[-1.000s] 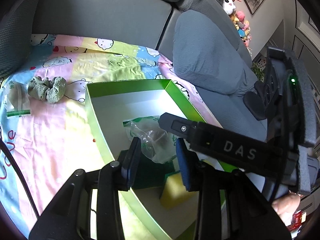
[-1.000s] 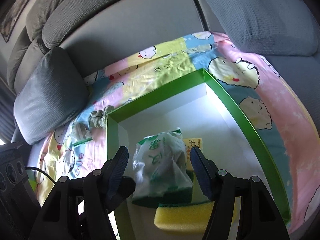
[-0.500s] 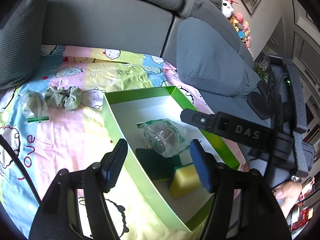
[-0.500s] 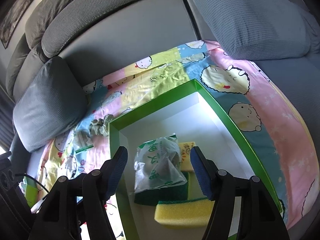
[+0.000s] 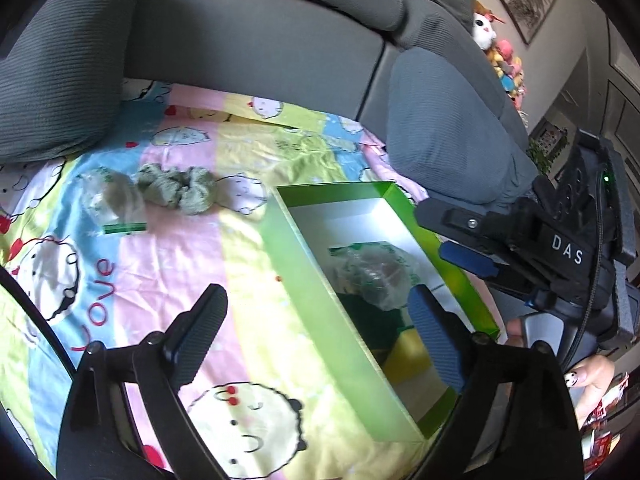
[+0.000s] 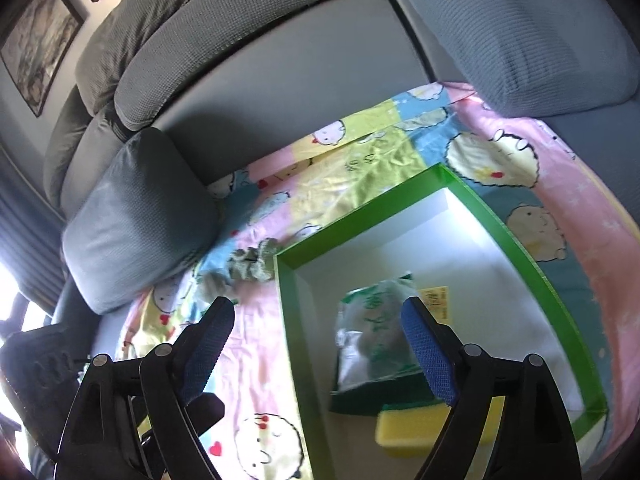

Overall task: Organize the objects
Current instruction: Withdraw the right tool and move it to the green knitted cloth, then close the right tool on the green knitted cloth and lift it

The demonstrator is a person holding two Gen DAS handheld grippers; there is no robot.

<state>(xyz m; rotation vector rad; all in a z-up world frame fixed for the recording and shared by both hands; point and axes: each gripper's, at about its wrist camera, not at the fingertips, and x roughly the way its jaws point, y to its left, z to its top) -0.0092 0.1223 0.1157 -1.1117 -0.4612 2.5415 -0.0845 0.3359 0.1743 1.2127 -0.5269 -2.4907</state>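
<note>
A: What's hidden or cut off?

B: Green box (image 6: 516,240) runs off the bottom edge in right wrist view, near wall blurred. Clear bag (image 6: 376,336) w/ green print lies inside it, contents just a grey-green lump, can't tell what. The bag sits on a dark green pad (image 6: 360,398), mostly covered. Yellow sponge (image 6: 416,428) beside it, partly behind the right finger.

A: Claws?

B: Left gripper (image 5: 316,336) wide, jaws just been opening, nothing between the pads; it straddles the box's near wall. Right gripper (image 6: 316,348) also wide, just been opening, bag sits under the gap, pads don't touch it. A hand (image 5: 592,374) is cut off at the edge, nail has a little face drawn on.

A: Stuff still outside?

B: Second small bag (image 5: 110,204) and a grey-green scrunchie (image 5: 178,190) lie on the cartoon sheet (image 5: 168,264), touching or nearly, well apart from the box.

A: Any text?

B: "DAS" on the right gripper's body, "Love" in red on the sheet. Yellow label (image 6: 434,300) in the box and the bag print are unreadable.
</note>
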